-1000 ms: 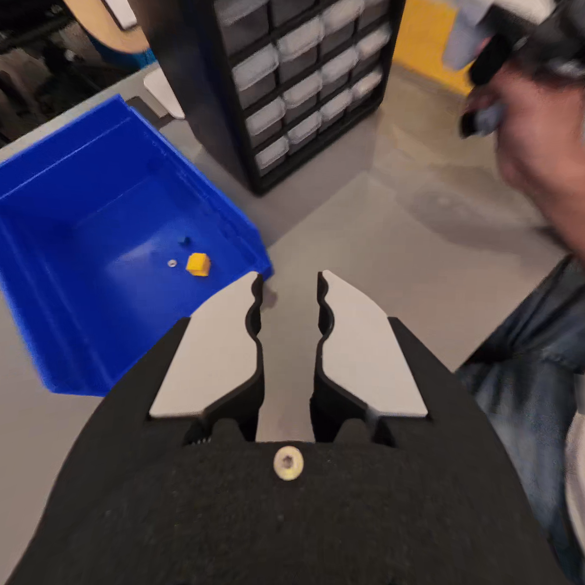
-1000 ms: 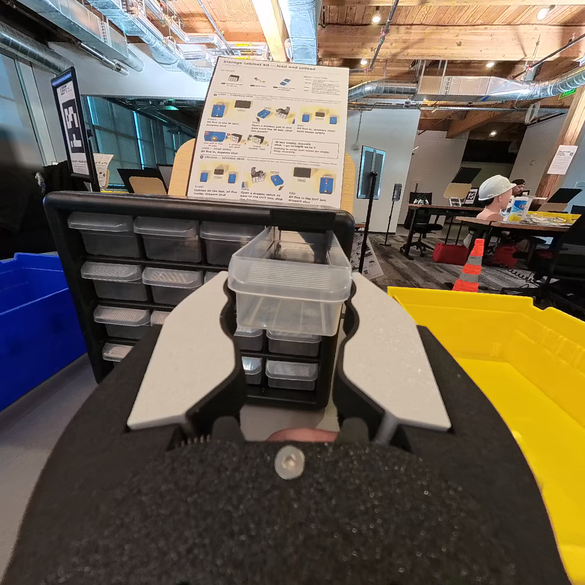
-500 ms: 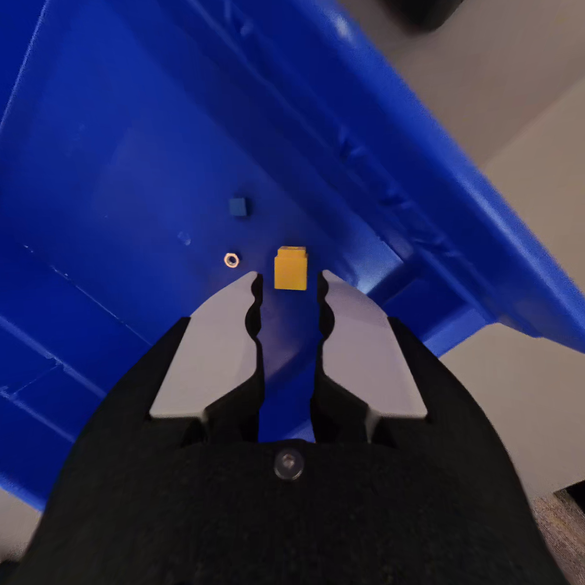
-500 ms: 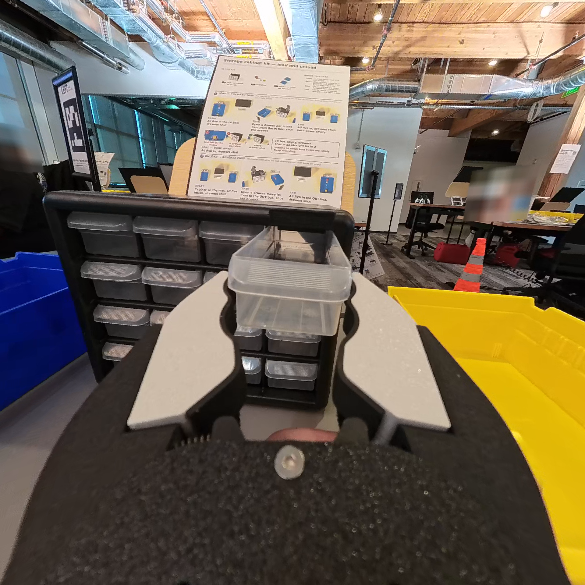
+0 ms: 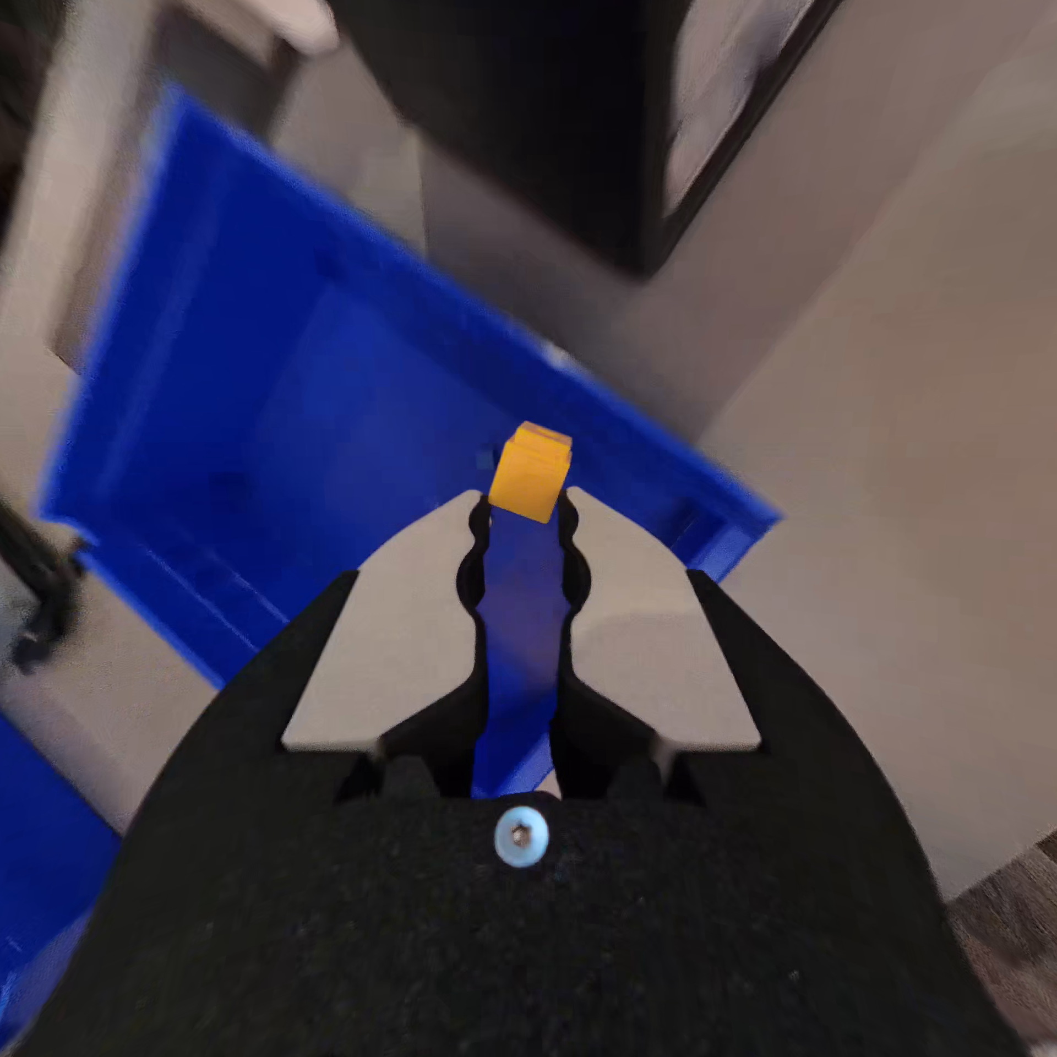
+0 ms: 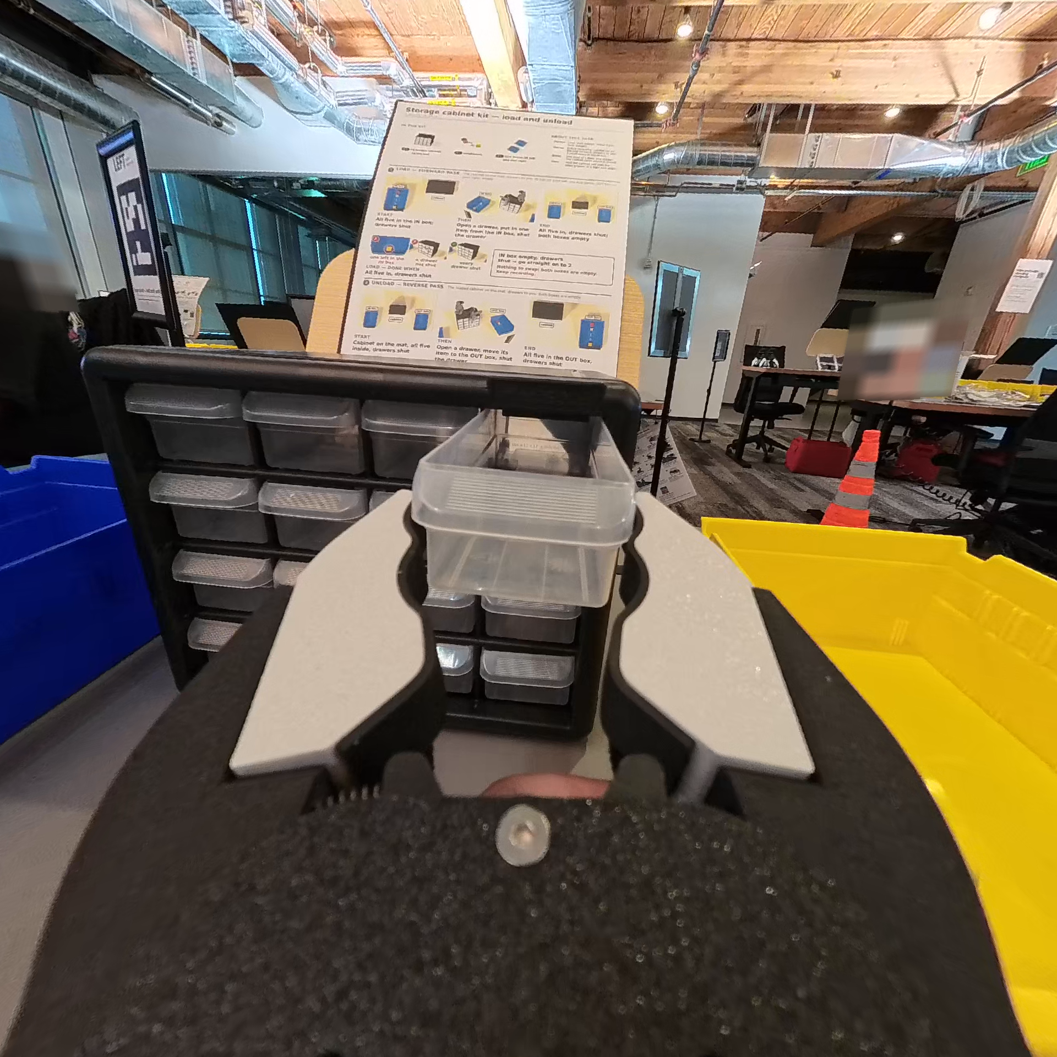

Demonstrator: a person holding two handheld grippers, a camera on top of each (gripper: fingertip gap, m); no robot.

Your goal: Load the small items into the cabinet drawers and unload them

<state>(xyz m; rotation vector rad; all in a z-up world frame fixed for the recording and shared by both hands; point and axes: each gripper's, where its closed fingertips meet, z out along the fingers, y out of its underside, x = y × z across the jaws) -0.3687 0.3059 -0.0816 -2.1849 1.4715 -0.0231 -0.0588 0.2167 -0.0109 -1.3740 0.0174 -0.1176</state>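
Left gripper narrowly parted, tips pinching small orange plastic cube above blue plastic bin, right gripper clamped on pulled-out clear plastic drawer of black cabinet.

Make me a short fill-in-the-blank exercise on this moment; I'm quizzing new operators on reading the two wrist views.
1. The left gripper pinches a small ____ block at its fingertips.
2. Below that block lies the ____ bin.
3. The right gripper grips a clear drawer pulled out of the ____ cabinet.
4. To the right of the cabinet stands a ____ bin.

Missing words: yellow; blue; black; yellow
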